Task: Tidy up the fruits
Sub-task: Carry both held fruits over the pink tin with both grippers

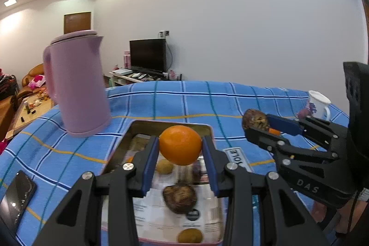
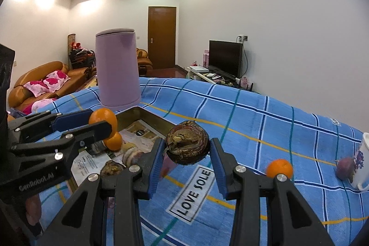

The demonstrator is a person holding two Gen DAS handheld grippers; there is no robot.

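Fruits are in both your grips: your left gripper point(image 1: 180, 145) is clamped on a round, smooth orange point(image 1: 180, 145) held above the shallow gold metal tray point(image 1: 170, 125), and your right gripper point(image 2: 187, 147) is clamped on a wrinkled dark-brown fruit point(image 2: 188, 145) held over the blue checked cloth point(image 2: 265, 121), just beside the tray. Each fruit sits out at the pad tips, so a jolt could let either roll free. Release from this height and the orange could bounce out or strike the brown fruit point(image 1: 180, 198) lying below. Mind the tall lilac plastic kettle point(image 1: 77, 84) near the tray's far corner.
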